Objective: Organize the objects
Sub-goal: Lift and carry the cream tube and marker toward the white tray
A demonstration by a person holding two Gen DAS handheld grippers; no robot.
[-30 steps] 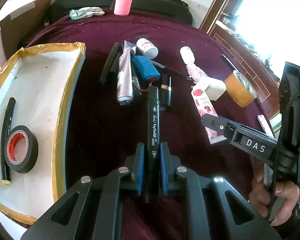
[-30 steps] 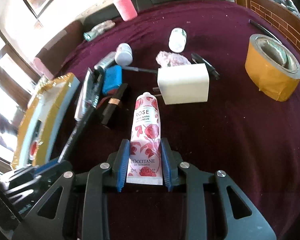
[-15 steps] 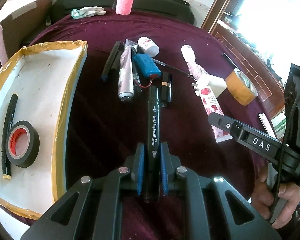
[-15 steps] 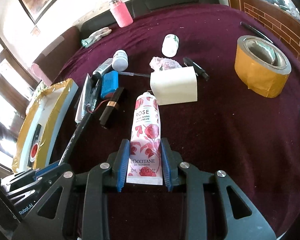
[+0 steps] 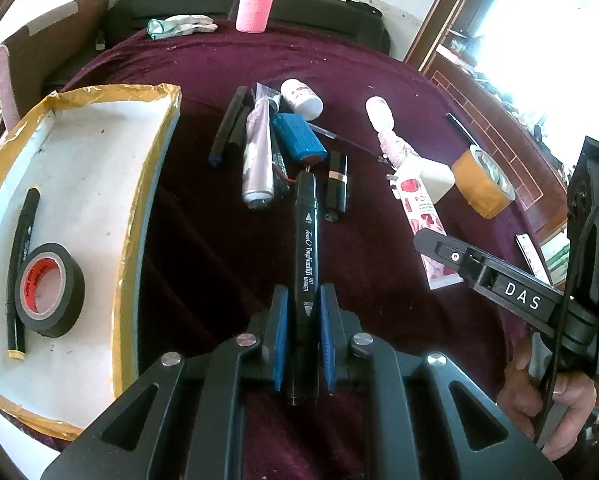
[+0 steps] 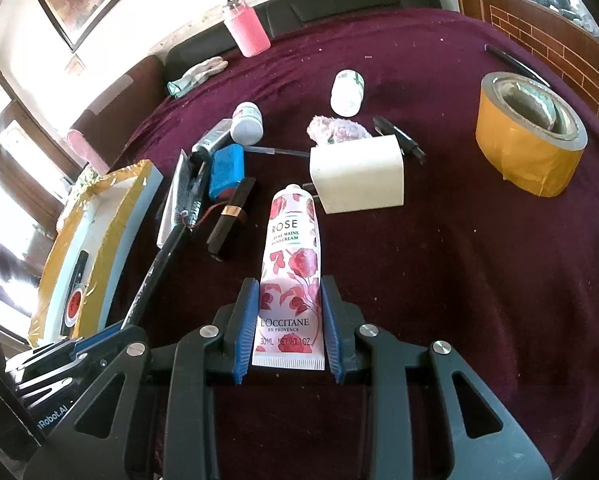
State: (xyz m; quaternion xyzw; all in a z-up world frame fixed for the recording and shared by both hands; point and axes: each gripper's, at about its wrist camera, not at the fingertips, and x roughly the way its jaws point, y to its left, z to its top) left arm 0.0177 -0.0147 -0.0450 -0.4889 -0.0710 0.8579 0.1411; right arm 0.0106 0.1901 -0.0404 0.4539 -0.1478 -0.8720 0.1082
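Observation:
My left gripper [image 5: 303,312] is shut on a black art marker [image 5: 307,248], held above the maroon cloth. My right gripper [image 6: 287,308] is shut on a rose hand cream tube [image 6: 293,264], also lifted; the tube shows in the left wrist view [image 5: 427,220] too. A white tray with yellow taped edges [image 5: 147,184] lies to the left. It holds a black tape roll [image 5: 49,290] and a black pen [image 5: 21,260]. The marker [image 6: 155,264] and the tray [image 6: 111,232] also show in the right wrist view.
On the cloth lie a blue battery pack [image 5: 299,140], a silver tube [image 5: 257,160], a lipstick [image 5: 336,186], a white charger [image 6: 357,180], white bottles [image 6: 346,94], a brown tape roll [image 6: 529,140], and a pink bottle [image 6: 247,28] at the back.
Both grippers have risen and drawn back from the pile, each still holding its object. The table items look smaller and farther off.

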